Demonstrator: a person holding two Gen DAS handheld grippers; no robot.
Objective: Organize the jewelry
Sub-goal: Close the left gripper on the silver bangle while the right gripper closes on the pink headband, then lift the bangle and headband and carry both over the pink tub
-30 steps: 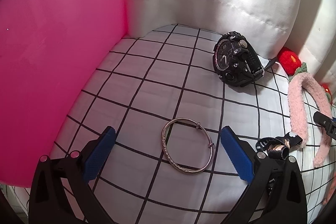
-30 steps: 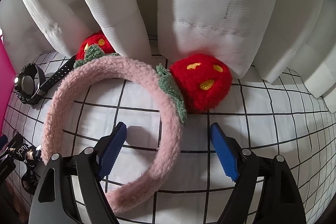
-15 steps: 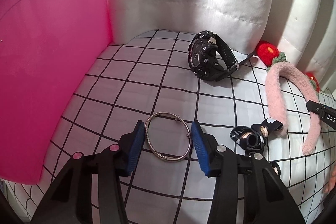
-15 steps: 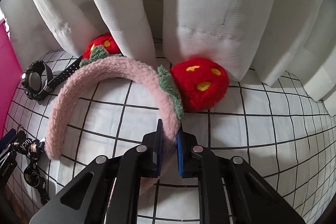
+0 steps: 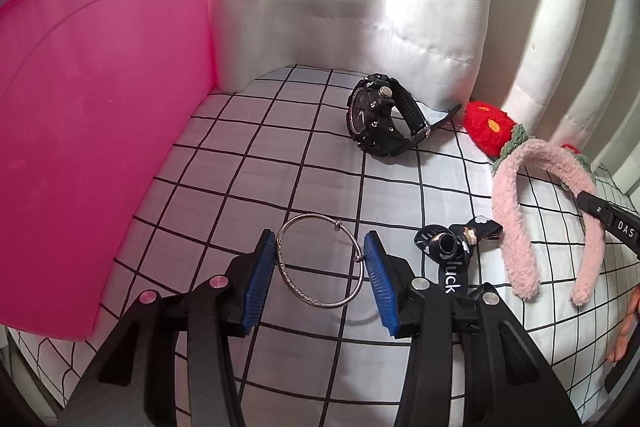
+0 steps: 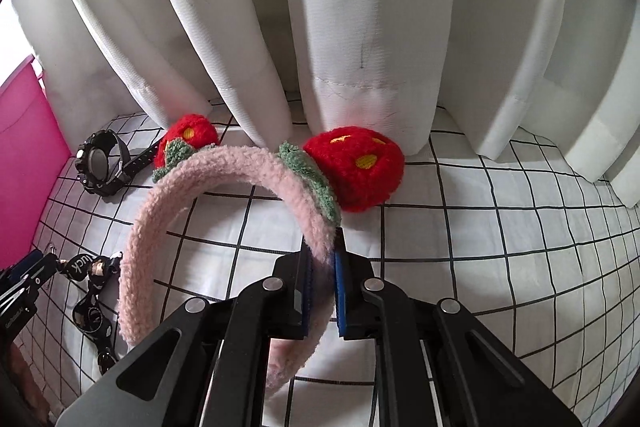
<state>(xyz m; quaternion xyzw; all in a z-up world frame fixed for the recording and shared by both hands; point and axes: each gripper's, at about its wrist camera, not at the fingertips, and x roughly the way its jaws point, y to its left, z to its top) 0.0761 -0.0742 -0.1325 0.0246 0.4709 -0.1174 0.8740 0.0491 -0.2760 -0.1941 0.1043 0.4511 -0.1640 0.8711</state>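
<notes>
Two handheld grippers clamp jewelry above a white, black-gridded cloth.
A thin silver metal bangle (image 5: 320,261) sits pinched between the left gripper's (image 5: 320,277) blue pads; the right gripper (image 6: 322,281) is closed on a fuzzy pink headband with red strawberry puffs (image 6: 224,167). Farther off lie a chunky black wristwatch (image 5: 380,121), a dark printed strap (image 5: 448,259) and a pink plastic bin (image 5: 100,107) at left.

Left gripper (image 5: 320,269) clamps the bangle (image 5: 320,261), tilted down; right gripper (image 6: 322,281) pinches the headband (image 6: 240,179).
</notes>
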